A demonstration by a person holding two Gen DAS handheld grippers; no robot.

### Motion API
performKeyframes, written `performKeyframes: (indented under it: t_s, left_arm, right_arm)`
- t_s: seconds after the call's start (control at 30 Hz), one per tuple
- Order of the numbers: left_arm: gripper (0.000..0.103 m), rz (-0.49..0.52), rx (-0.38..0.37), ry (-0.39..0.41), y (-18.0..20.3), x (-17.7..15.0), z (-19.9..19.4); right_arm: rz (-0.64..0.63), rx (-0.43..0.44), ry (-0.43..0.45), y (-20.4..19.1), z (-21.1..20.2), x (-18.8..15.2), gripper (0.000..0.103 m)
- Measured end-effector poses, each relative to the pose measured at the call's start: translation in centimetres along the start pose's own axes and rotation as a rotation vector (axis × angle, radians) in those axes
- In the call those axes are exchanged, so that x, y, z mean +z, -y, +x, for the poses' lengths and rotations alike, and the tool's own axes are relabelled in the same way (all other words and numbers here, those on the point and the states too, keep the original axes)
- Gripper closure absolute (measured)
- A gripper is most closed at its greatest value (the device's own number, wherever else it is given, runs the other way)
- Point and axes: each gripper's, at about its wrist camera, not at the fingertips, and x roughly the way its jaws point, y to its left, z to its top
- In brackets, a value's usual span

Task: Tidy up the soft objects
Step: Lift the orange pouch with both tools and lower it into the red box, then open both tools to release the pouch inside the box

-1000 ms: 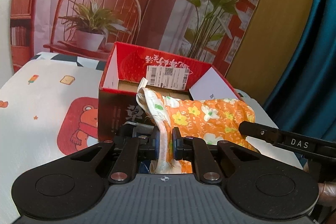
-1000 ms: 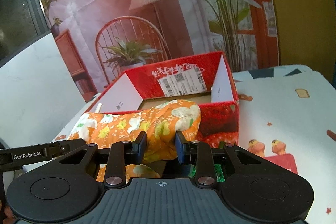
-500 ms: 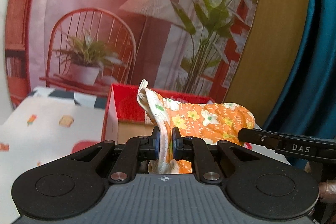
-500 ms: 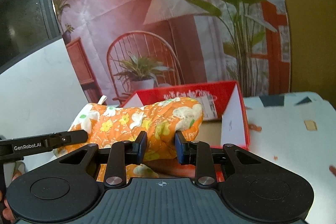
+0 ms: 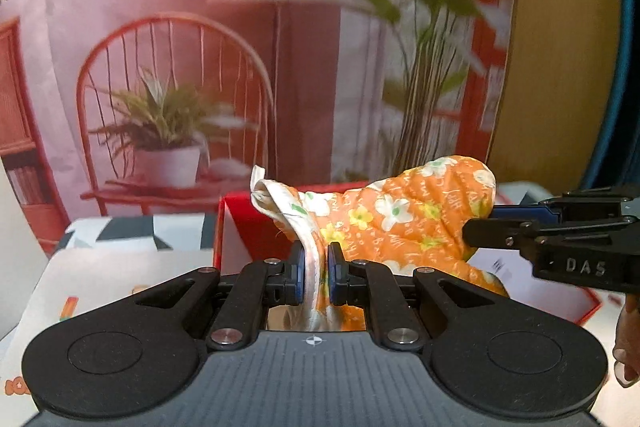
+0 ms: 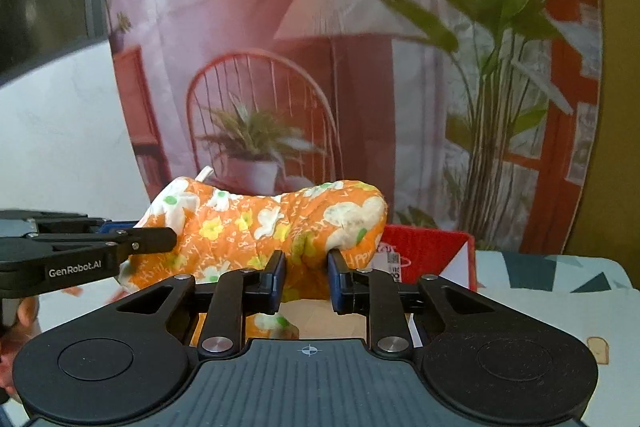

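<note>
An orange oven mitt with white and yellow flowers (image 5: 400,219) hangs between both grippers, above the open red cardboard box (image 5: 256,227). My left gripper (image 5: 317,273) is shut on the mitt's white-lined cuff end. My right gripper (image 6: 307,277) is shut on the mitt's rounded finger end (image 6: 344,219). The right gripper shows from the side in the left wrist view (image 5: 480,231); the left gripper shows from the side in the right wrist view (image 6: 168,237). The box (image 6: 428,247) lies below and behind the mitt.
The table has a white cloth with cartoon prints (image 5: 100,275) (image 6: 560,315). A printed backdrop of a chair, lamp and plants (image 5: 240,67) stands close behind the box. A blue curtain (image 5: 624,67) hangs at the right.
Both grippers have lifted the mitt up from the box's front edge. The box has dropped lower in both views and the backdrop fills more of them.
</note>
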Motion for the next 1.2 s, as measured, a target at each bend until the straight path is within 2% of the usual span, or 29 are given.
performKeyframes:
  t_s: [0.2, 0.37, 0.53, 0.57, 0.63, 0.7, 0.77, 0.87, 1.03, 1.2]
  left_arm:
    - [0.091, -0.005, -0.032, -0.107, -0.8, -0.9, 2.5]
    - [0.091, 0.004, -0.05, -0.165, -0.9, -1.4, 3.7]
    - [0.089, 0.017, -0.043, -0.187, -0.9, -1.7, 4.6]
    - [0.088, 0.022, -0.042, -0.187, -0.9, -1.7, 4.6]
    - [0.079, 0.035, -0.041, -0.19, -0.7, -1.7, 4.7]
    - [0.056, 0.044, -0.042, -0.179, -0.5, -1.6, 4.5]
    - [0.05, 0.054, -0.045, -0.154, -0.2, -1.5, 4.0]
    - [0.047, 0.058, -0.048, -0.135, 0.1, -1.2, 3.5]
    - [0.046, 0.032, -0.026, -0.118, -0.1, -1.1, 3.0]
    - [0.046, 0.014, -0.004, -0.112, -0.5, -1.2, 2.4]
  right_arm:
    - [0.007, -0.008, -0.113, -0.3, 4.0, -1.8, 0.083]
    - [0.025, -0.023, -0.198, 0.1, 5.7, -2.8, 0.083]
    - [0.064, -0.045, -0.235, 0.9, 6.2, -3.3, 0.083]
    - [0.06, -0.05, -0.24, 0.9, 6.2, -3.3, 0.083]
    - [0.053, -0.063, -0.25, 0.9, 6.2, -3.5, 0.083]
    - [0.055, -0.08, -0.261, 1.1, 6.3, -3.7, 0.083]
    - [0.045, -0.093, -0.269, 1.2, 6.4, -3.8, 0.083]
    - [0.022, -0.092, -0.281, 1.0, 6.5, -4.0, 0.083]
    - [0.017, -0.043, -0.313, 0.2, 6.7, -4.4, 0.083]
    - [-0.004, -0.076, -0.331, -0.5, 6.7, -4.6, 0.082]
